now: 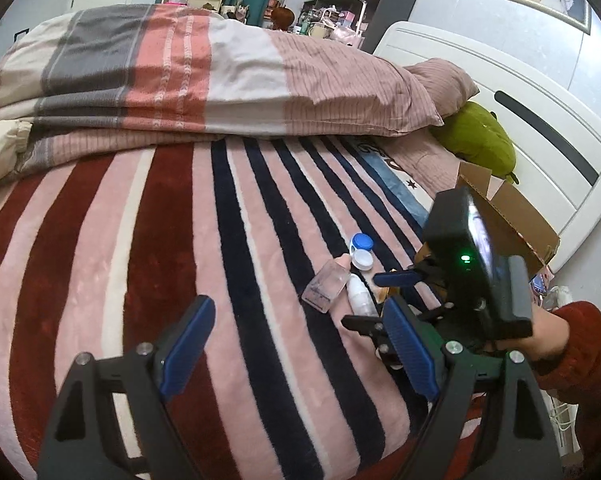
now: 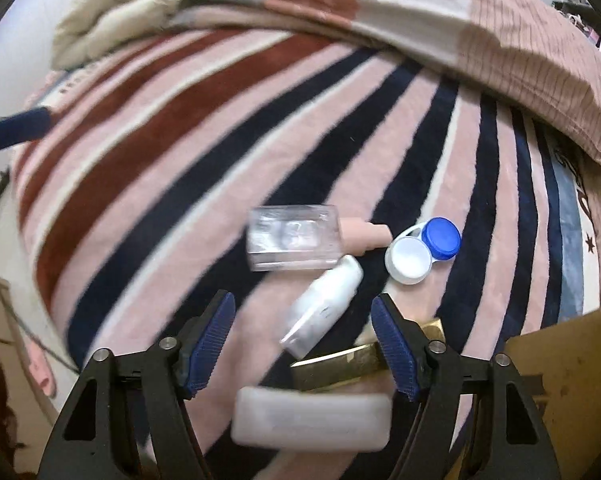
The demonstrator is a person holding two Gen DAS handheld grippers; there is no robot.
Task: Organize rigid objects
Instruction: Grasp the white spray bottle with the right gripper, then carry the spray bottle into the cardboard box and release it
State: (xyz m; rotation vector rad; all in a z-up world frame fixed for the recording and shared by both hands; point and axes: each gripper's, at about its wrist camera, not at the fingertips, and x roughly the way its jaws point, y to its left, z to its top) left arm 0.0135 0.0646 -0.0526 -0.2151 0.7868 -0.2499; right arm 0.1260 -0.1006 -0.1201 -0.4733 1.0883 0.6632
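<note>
Several small items lie together on the striped blanket (image 2: pixel 188 152). They are a clear bottle with a pink cap (image 2: pixel 292 236), a blue and white lens case (image 2: pixel 420 248), a white bottle (image 2: pixel 324 304), a gold box (image 2: pixel 336 364) and a blurred white box (image 2: pixel 312 416). My right gripper (image 2: pixel 302 340) hangs open just above them, with the white bottle's lower end between its fingertips and untouched. My left gripper (image 1: pixel 300 344) stands open over bare blanket, left of the clear bottle (image 1: pixel 326 286), the lens case (image 1: pixel 360 252) and the right gripper (image 1: pixel 380 298).
An open cardboard box (image 1: pixel 508 212) sits on the bed to the right of the items, and its wall (image 2: pixel 560 360) is close by my right fingers. Folded quilts (image 1: pixel 180 72) and pillows lie behind. A green plush toy (image 1: pixel 476 140) rests by the white headboard (image 1: pixel 500 80).
</note>
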